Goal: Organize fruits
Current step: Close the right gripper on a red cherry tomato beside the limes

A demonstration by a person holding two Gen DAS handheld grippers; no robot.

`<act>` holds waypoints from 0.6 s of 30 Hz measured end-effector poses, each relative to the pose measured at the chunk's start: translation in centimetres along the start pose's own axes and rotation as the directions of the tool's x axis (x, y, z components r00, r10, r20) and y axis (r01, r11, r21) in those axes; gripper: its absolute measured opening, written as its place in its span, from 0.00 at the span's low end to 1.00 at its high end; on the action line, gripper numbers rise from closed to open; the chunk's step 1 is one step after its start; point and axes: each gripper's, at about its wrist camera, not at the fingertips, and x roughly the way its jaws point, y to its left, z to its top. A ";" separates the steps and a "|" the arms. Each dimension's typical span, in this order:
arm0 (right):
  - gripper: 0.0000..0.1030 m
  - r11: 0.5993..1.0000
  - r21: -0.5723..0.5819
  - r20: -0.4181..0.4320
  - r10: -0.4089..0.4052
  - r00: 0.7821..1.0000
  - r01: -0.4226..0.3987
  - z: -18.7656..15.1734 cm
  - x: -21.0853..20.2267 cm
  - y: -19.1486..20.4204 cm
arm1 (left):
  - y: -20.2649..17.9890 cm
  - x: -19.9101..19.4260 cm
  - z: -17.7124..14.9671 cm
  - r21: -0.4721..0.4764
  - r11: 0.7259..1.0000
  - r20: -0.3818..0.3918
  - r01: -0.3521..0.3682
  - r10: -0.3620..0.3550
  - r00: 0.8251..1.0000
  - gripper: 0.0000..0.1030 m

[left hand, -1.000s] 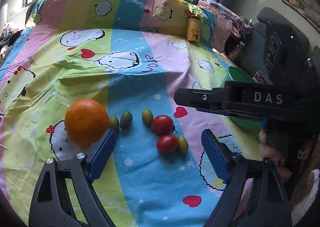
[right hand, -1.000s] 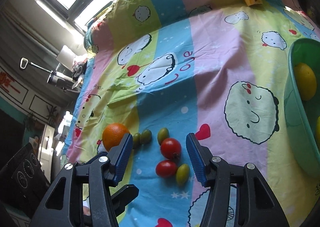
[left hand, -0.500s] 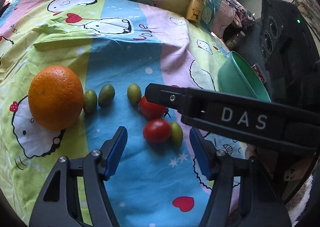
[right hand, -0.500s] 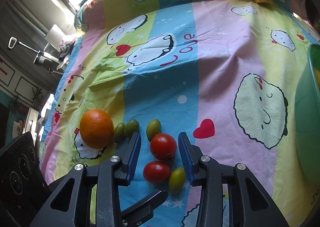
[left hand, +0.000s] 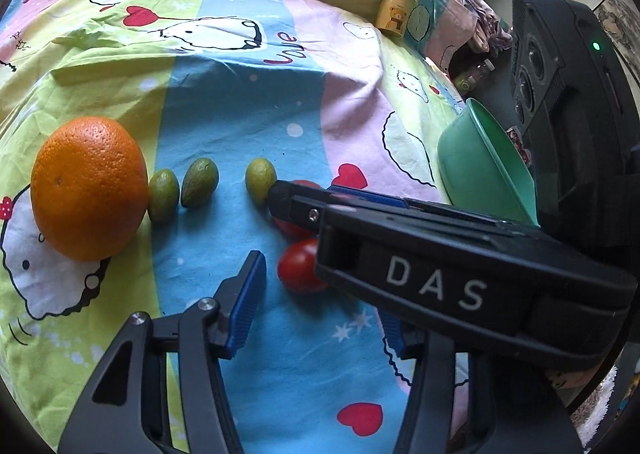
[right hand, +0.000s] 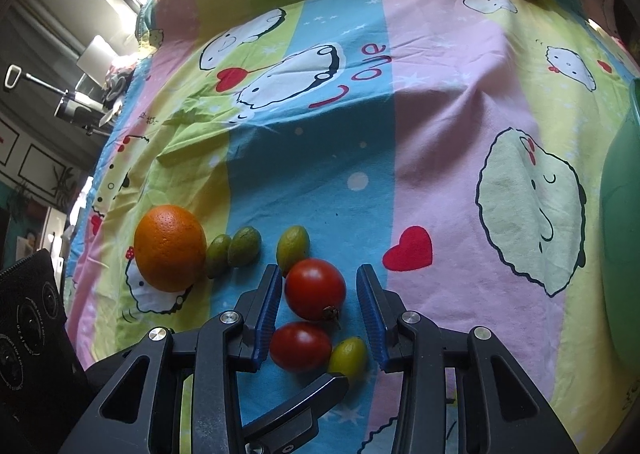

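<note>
Bedding printed with cartoon faces and hearts (right hand: 408, 250) covers the work surface; fabric folds make it soft and uneven. A green bowl (left hand: 480, 170) sits at the right edge, well apart from the fruit row. A yellow bear-print jar (left hand: 394, 10) stands at the far side.

Fruit layout, left to right: orange (right hand: 170, 248), two small green fruits (right hand: 234, 248) touching each other, a third green fruit (right hand: 293, 246), then the upper tomato (right hand: 315, 288). Just below it lie the lower tomato (right hand: 301, 346) and a yellow-green fruit (right hand: 347, 354), touching each other.

Hazards:
- Closing too hard could bruise or split the upper tomato.
- Its round, smooth skin could slip forward out of the pads and roll on the soft cloth.
- The left pad sits just beside the third green fruit; closing may nudge it out of line.
- The two tools overlap; a collision could knock the lower tomato.

Right gripper (right hand: 318, 310): jaws apart, straddling the upper tomato with a small gap on each side; no contact is visible, nothing held.

Left gripper (left hand: 320, 314): jaws wide apart, empty, positioned near the lower tomato; its right finger is mostly hidden behind the right tool's body.
</note>
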 end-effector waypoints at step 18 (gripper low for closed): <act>0.34 1.000 -0.009 0.010 -0.015 1.000 0.015 -0.2 0.6 0.5 | 0.4 -0.1 -0.1 -0.021 1.000 -0.003 0.001 -0.001 1.000 0.31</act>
